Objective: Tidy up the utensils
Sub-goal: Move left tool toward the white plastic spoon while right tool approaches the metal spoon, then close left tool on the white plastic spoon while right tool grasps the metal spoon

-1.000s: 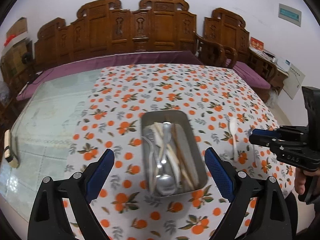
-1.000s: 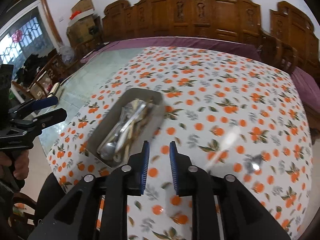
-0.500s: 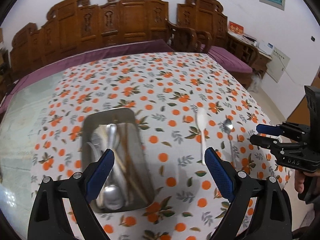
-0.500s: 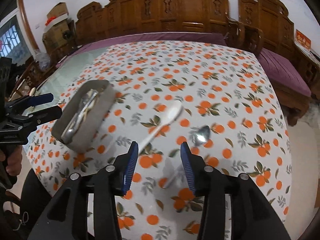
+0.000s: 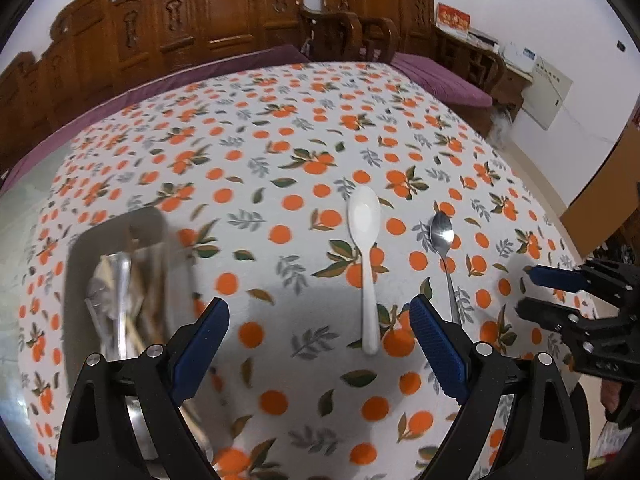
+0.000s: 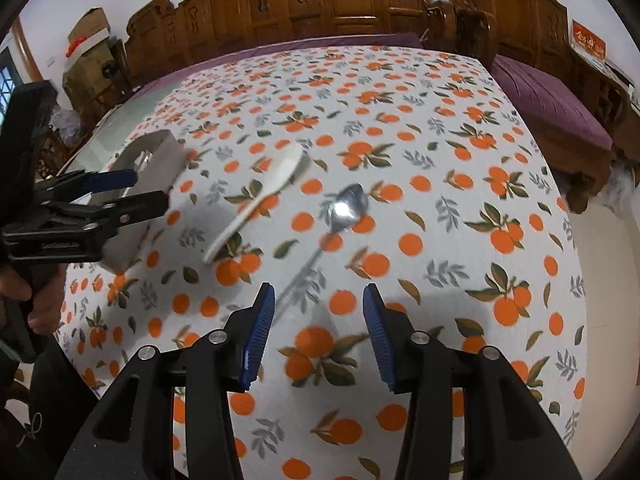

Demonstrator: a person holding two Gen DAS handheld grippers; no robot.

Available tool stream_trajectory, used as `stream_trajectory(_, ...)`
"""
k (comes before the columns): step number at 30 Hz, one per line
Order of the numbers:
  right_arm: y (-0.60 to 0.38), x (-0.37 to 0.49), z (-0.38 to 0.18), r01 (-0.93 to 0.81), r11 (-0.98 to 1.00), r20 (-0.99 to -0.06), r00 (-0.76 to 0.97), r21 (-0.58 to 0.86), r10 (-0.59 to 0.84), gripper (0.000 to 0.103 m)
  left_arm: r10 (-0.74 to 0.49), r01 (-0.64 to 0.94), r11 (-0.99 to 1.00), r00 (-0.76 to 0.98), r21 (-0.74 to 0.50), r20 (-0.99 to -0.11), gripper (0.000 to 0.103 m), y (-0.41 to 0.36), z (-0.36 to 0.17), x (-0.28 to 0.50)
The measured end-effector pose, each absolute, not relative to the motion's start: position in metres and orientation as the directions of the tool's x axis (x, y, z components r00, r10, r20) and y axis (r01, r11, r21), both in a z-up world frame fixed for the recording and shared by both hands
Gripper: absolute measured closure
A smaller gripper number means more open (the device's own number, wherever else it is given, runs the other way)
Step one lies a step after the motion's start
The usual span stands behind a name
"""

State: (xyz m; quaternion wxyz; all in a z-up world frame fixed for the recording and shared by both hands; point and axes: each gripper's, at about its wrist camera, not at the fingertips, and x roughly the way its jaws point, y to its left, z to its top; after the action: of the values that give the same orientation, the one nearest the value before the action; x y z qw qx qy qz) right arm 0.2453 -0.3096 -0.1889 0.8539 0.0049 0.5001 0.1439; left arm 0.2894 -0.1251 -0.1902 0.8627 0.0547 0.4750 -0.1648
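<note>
Left wrist view: left tongs [image 5: 318, 344] are held apart above the white spoon [image 5: 365, 256]; right tongs [image 6: 318, 334], likewise spread, are aimed at the steel spoon [image 6: 340, 216], probably for pickup.

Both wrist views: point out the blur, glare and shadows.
Left wrist view: metal tray smeared by motion blur, white spoon sharp, soft shadow under the left tongs. Right wrist view: glare on the metal spoon bowl, its handle blurred; fisheye bends the table edge.
</note>
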Motion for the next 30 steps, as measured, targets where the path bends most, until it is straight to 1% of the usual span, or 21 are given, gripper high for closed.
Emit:
stream_trajectory(3,-0.315,0.244,-0.193,-0.241,0.959,-0.858,0.449,0.151,0.248,0.055,-0.231,0.345,0.936,0.473,-0.063,-0.850,0.018,-0.137,-0.203,0.296)
stream_trajectory(5,-0.318,0.245,-0.194,-0.238,0.959,-0.858,0.448,0.156,0.251,0.055,-0.227,0.351,0.934,0.449,-0.062,-0.864,0.024,-0.145,-0.213,0.301)
stream_trajectory(7,-0.321,0.245,-0.195,-0.235,0.958,-0.854,0.453,0.164,0.257,0.055,-0.219,0.353,0.934,0.428,-0.060,-0.877,0.034,-0.151,-0.222,0.305)
stream_trajectory(8,-0.323,0.246,-0.195,-0.232,0.958,-0.852,0.455,0.167,0.259,0.055,-0.215,0.354,0.933,0.417,-0.060,-0.883,0.036,-0.155,-0.226,0.309)
stream_trajectory(10,-0.326,0.246,-0.195,-0.223,0.958,-0.848,0.459,0.179,0.265,0.055,-0.204,0.353,0.934,0.403,-0.054,-0.892,0.045,-0.161,-0.233,0.315)
stream_trajectory(14,-0.330,0.246,-0.194,-0.218,0.958,-0.842,0.466,0.188,0.271,0.055,-0.186,0.357,0.933,0.394,-0.037,-0.900,0.053,-0.171,-0.239,0.324)
stream_trajectory(16,-0.332,0.246,-0.194,-0.216,0.957,-0.841,0.467,0.191,0.273,0.055,-0.171,0.360,0.933,0.380,-0.025,-0.909,0.063,-0.176,-0.244,0.329)
stream_trajectory(19,-0.333,0.247,-0.195,-0.217,0.957,-0.840,0.468,0.192,0.274,0.055,-0.150,0.363,0.932,0.391,0.003,-0.908,0.064,-0.183,-0.247,0.331)
stream_trajectory(21,-0.334,0.248,-0.195,-0.216,0.957,-0.840,0.468,0.194,0.276,0.055,-0.150,0.354,0.935,0.396,0.000,-0.906,0.065,-0.184,-0.247,0.333)
stream_trajectory(22,-0.334,0.247,-0.195,-0.216,0.957,-0.840,0.468,0.193,0.275,0.055,-0.150,0.354,0.935,0.399,0.001,-0.905,0.073,-0.184,-0.247,0.334)
stream_trajectory(23,-0.334,0.247,-0.195,-0.217,0.957,-0.840,0.468,0.192,0.274,0.055,-0.153,0.359,0.933,0.403,0.002,-0.902,0.079,-0.185,-0.246,0.333)
stream_trajectory(24,-0.334,0.248,-0.196,-0.217,0.957,-0.840,0.468,0.193,0.275,0.055,-0.157,0.365,0.931,0.402,0.000,-0.902,0.092,-0.185,-0.246,0.333)
stream_trajectory(25,-0.333,0.249,-0.196,-0.218,0.957,-0.840,0.467,0.193,0.276,0.055,-0.161,0.375,0.927,0.396,-0.001,-0.904,0.096,-0.186,-0.246,0.333)
stream_trajectory(30,-0.324,0.262,-0.202,-0.224,0.957,-0.839,0.470,0.186,0.274,0.055,-0.166,0.385,0.923,0.379,-0.008,-0.910,0.096,-0.178,-0.244,0.325)
